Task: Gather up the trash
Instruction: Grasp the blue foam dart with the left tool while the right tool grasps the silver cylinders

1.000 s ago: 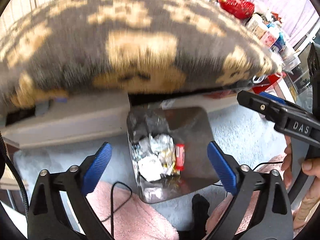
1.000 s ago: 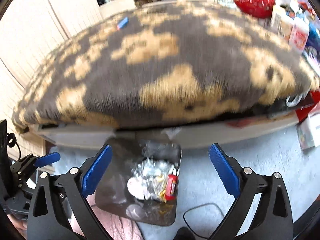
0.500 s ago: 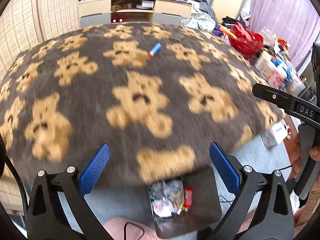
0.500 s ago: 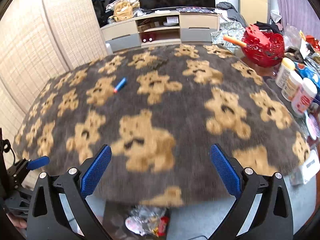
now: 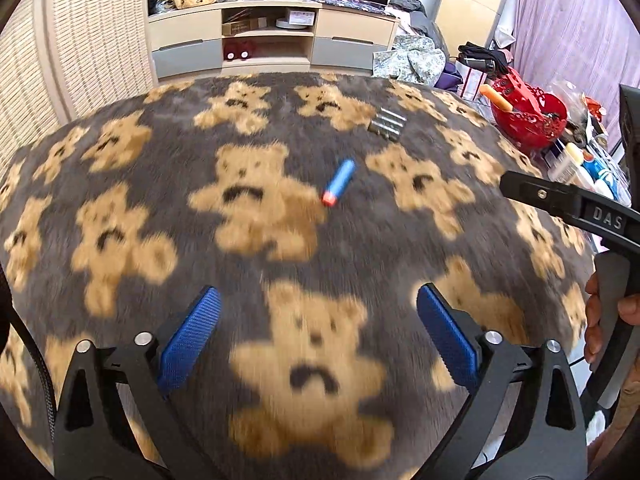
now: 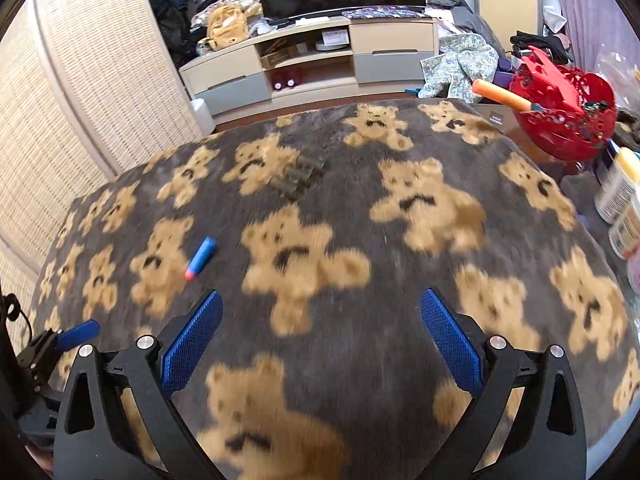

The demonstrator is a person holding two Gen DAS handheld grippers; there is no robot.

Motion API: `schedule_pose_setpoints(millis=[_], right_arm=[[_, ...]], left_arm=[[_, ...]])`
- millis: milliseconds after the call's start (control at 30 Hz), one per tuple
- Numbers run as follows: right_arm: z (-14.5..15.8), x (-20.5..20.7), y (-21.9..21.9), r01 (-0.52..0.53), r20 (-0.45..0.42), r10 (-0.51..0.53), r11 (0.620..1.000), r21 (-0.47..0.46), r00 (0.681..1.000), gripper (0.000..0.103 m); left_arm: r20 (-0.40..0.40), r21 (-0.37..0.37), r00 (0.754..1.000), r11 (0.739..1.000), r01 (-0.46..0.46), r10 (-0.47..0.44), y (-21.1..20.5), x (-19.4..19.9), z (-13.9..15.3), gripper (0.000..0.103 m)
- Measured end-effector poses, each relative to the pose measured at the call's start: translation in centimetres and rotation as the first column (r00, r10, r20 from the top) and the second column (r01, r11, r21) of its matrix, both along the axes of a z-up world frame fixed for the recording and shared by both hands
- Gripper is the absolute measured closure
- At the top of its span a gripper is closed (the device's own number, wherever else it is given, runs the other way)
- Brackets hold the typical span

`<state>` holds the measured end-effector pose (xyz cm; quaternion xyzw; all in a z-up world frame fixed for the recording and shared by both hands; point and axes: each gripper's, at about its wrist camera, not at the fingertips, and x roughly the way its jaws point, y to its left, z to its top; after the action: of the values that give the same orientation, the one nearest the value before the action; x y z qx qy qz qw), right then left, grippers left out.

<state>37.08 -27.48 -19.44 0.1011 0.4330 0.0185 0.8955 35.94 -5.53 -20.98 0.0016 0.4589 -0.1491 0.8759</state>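
Landmark: grey blanket (image 5: 360, 240) with tan teddy-bear print, filling both views.

Left wrist view only: the right gripper's black handle marked "DAS", at the blanket's right edge, with fingers of the person's right hand (image 5: 608, 320) wrapped on its grip. Right wrist view only: one blue fingertip of the left gripper, low at the blanket's left edge; white and yellow bottles (image 6: 618, 192) beyond the blanket's right edge.

Items on the blanket, left to right:
- Foam dart (image 5: 338, 182) (image 6: 201, 258): blue cylinder with an orange-red tip, lying flat on its side near the blanket's middle, tip pointing toward the cameras. Slightly blurred.
- Ribbed grey-green object (image 5: 387, 125) (image 6: 299, 177): small and dark, lying toward the blanket's far side, well apart from the dart. What it is cannot be told.
- Red openwork basket (image 5: 528, 114) (image 6: 564, 120): off the blanket's far right corner, an orange stick poking out.

Left gripper (image 5: 318, 334): blue pads spread wide, nothing between them, above the blanket's near edge.
Right gripper (image 6: 320, 338): likewise spread wide and empty, above the near edge.
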Motion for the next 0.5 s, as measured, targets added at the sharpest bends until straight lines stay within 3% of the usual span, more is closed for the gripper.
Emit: schedule_pose_setpoints(millis=[100, 233, 500], right_arm=[[-0.7, 2.7, -0.2, 0.009, -0.019, -0.009, 1.0, 0.011, 1.0, 0.005], [-1.4, 5.7, 0.0, 0.015, -0.028, -0.014, 1.0, 0.008, 0.999, 0.005], [-2.3, 11.1, 0.5, 0.024, -0.031, -0.023, 0.999, 0.04, 0.999, 0.011]], left_arm=[[-0.002, 0.004, 1.0, 1.0, 0.009, -0.009, -0.8, 2.5, -0.4, 0.014], [-0.009, 0.007, 1.0, 1.0, 0.023, -0.023, -1.7, 5.3, -1.2, 0.03], [-0.01, 0.021, 0.998, 0.997, 0.07, -0.07, -3.3, 8.7, -2.4, 0.054]])
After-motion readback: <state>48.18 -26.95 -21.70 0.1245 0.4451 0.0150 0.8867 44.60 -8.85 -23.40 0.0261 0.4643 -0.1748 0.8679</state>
